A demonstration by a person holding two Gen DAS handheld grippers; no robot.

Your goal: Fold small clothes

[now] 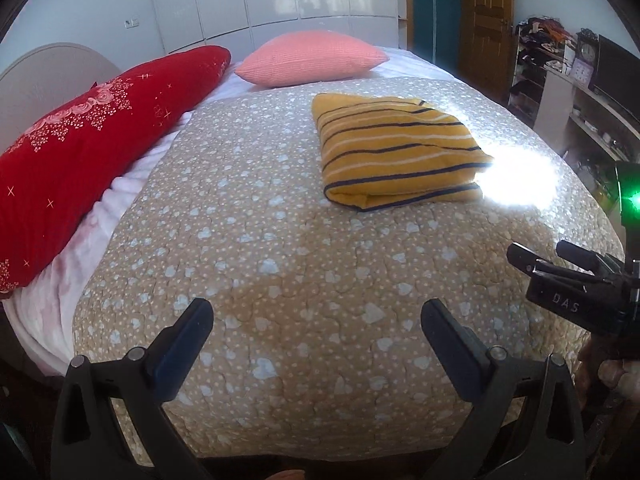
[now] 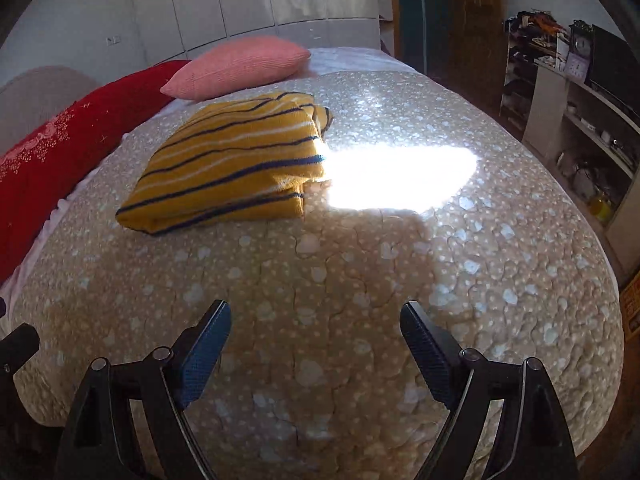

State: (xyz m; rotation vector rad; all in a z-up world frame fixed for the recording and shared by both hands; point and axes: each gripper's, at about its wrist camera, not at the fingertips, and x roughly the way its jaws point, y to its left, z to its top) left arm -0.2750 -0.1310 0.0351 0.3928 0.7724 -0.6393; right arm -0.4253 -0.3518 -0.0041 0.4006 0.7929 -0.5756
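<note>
A yellow garment with dark and white stripes lies folded into a thick rectangle on the beige heart-print quilt. It also shows in the right wrist view, left of a bright sun patch. My left gripper is open and empty, held above the quilt's near part, well short of the garment. My right gripper is open and empty, also above the near quilt. In the left wrist view the right gripper shows at the right edge.
A long red pillow lies along the left side of the bed and a pink pillow at the far end. White wardrobes stand behind. Shelves with clutter and a wooden door are at the right.
</note>
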